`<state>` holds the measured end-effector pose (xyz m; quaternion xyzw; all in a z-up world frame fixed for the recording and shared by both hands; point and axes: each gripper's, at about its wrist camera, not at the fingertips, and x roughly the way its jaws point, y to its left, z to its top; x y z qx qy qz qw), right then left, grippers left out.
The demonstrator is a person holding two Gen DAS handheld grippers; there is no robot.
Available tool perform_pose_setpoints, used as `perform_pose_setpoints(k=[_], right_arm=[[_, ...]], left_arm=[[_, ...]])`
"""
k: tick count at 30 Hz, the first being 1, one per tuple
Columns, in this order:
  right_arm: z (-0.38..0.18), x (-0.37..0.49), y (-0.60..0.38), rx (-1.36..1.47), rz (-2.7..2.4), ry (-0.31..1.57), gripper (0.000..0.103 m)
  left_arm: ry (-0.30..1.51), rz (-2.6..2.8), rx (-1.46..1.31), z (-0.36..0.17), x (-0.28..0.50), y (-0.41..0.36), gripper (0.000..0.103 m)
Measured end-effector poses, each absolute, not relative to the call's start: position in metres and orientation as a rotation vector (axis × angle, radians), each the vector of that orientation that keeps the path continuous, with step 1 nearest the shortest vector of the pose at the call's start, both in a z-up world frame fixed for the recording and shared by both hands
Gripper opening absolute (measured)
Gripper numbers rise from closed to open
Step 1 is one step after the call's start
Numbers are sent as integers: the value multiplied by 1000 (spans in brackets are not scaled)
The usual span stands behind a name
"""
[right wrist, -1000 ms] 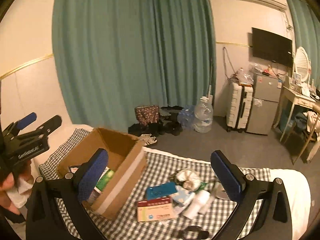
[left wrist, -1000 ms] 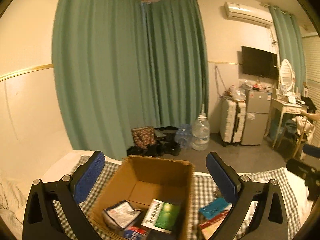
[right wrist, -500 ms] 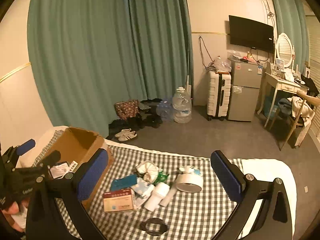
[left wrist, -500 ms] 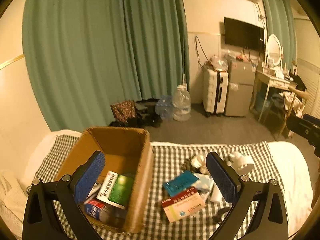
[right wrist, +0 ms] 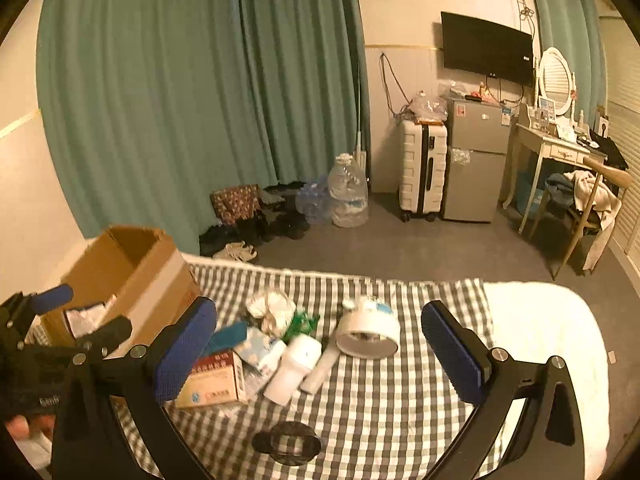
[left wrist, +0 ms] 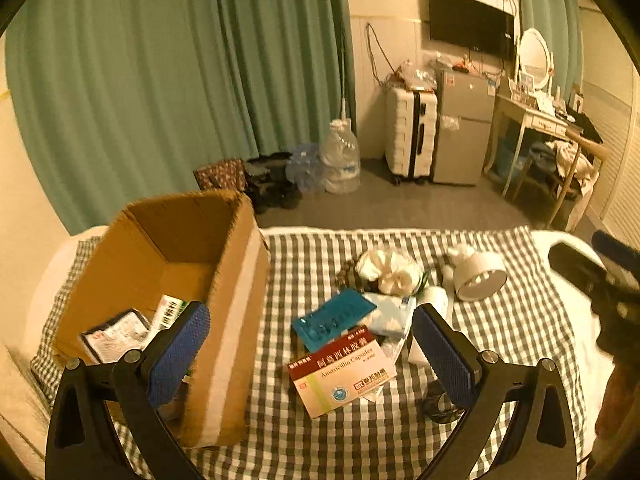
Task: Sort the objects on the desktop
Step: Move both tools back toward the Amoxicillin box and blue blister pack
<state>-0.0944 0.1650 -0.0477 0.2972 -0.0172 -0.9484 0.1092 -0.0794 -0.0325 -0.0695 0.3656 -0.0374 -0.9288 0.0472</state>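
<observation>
On the checked bedcover (left wrist: 320, 432), an open brown cardboard box (left wrist: 236, 320) partly hides its packets behind its near wall. Left tool (left wrist: 310, 354) and right tool (right wrist: 319, 344) both spread, holding nothing. Red-and-white medicine carton (left wrist: 344, 372) lies beside the box, overlapping a teal blister pack (left wrist: 332, 318); white round lamp-like object (right wrist: 368, 334) stands apart.

one cardboard box (left wrist: 224, 312), one medicine carton (left wrist: 342, 370), two grippers (left wrist: 310, 354)
</observation>
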Motion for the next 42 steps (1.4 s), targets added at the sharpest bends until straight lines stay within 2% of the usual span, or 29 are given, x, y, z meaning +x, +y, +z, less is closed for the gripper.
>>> perform_pose_setpoints(k=[8, 17, 24, 28, 34, 36, 38, 42], right_arm=[[-105, -98, 171, 1031, -2726, 35, 103], [-156, -101, 177, 1183, -2628, 20, 103], [-183, -107, 170, 1288, -2570, -47, 103], [-189, -107, 167, 1282, -2551, -2, 102], [-202, -114, 163, 1345, -2491, -25, 89], [-202, -115, 163, 1343, -2488, -16, 87], [-203, -115, 164, 1350, -2476, -22, 79], [-198, -114, 163, 1367, -2477, -17, 75]], left_arm=[[-184, -2860, 1205, -104, -106, -10, 103], [-226, -2807, 1258, -138, -152, -12, 103], [-59, -2733, 1366, -177, -174, -42, 103], [-89, -2713, 1398, -190, -180, -42, 103], [-264, -2717, 1448, -210, -186, -38, 103], [-293, -2722, 1439, -213, -186, -38, 103], [-292, -2731, 1434, -212, -185, -37, 103], [-319, -2730, 1464, -213, -182, -39, 103]])
